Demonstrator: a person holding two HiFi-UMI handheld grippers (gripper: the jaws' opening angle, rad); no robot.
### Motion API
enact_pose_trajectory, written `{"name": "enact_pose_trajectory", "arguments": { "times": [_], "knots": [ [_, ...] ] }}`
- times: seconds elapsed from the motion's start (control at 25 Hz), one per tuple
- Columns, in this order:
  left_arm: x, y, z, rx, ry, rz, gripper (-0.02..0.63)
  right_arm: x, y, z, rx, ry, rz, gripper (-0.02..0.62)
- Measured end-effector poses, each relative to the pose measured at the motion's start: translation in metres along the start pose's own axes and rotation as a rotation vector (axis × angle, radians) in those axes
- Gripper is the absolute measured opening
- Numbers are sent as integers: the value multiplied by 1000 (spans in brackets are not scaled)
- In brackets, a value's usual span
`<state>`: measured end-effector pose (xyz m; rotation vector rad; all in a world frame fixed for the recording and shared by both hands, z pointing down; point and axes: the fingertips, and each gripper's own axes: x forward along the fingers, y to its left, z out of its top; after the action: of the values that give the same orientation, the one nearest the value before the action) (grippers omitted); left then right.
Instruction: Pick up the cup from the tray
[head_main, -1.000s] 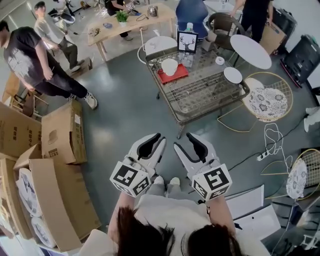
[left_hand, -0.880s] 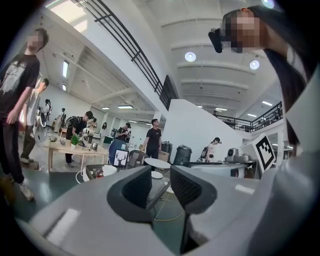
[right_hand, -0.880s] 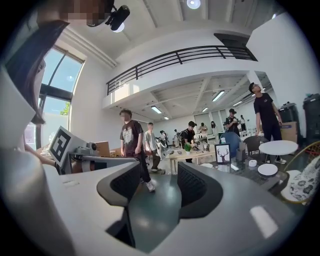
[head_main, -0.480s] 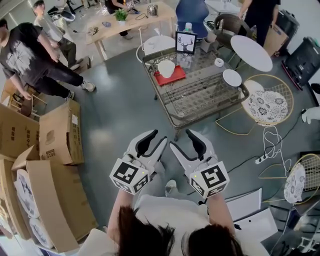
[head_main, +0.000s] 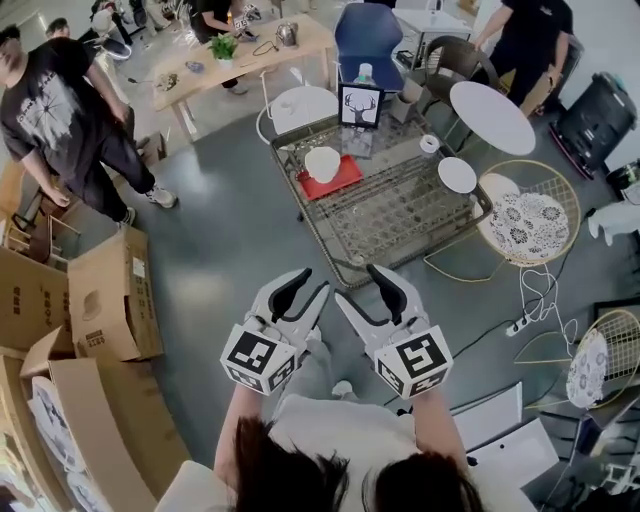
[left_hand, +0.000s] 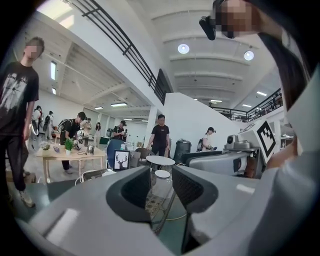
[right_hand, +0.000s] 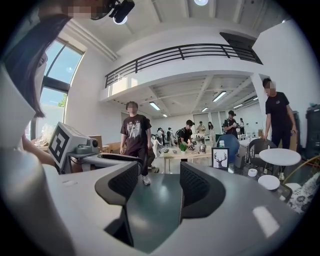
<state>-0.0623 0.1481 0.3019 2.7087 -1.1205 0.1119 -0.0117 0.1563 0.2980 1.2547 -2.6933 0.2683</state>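
A white cup (head_main: 322, 163) stands on a red tray (head_main: 343, 180) at the far left corner of a wire-mesh table (head_main: 400, 215), well ahead of both grippers. My left gripper (head_main: 312, 282) and right gripper (head_main: 358, 284) are held side by side over the grey floor, short of the table's near edge. Both are open with nothing between their fingers. The left gripper (left_hand: 161, 185) looks toward the table's right end. Off to the table's left, the right gripper (right_hand: 159, 187) faces bare floor. Neither gripper view shows the cup.
A framed deer picture (head_main: 360, 104) and a bottle stand behind the tray. Round white tables (head_main: 490, 115) and a wire chair with a patterned cushion (head_main: 527, 214) sit to the right. Cardboard boxes (head_main: 105, 295) line the left. A person in black (head_main: 65, 110) stands far left.
The table and cup have come lower in the head view, so they are nearer. Both grippers stay open in front of me. The person at left has shifted farther away.
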Motion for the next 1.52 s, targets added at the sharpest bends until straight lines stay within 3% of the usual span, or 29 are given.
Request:
{"name": "enact_pose_trajectory", "arguments": {
  "times": [0.56, 0.8, 1.2, 1.52],
  "knots": [
    [53, 111, 28, -25, -4, -71, 124, 101, -44, 22, 1, 20, -80, 291],
    [70, 143, 32, -16, 15, -92, 124, 128, -56, 26, 27, 27, -118, 293],
    [102, 172, 28, -9, 66, -97, 124, 175, -88, 35, 25, 22, -101, 299],
    [145, 199, 31, -8, 42, 11, 124, 207, -140, 24, 38, 51, -67, 338]
  ]
}}
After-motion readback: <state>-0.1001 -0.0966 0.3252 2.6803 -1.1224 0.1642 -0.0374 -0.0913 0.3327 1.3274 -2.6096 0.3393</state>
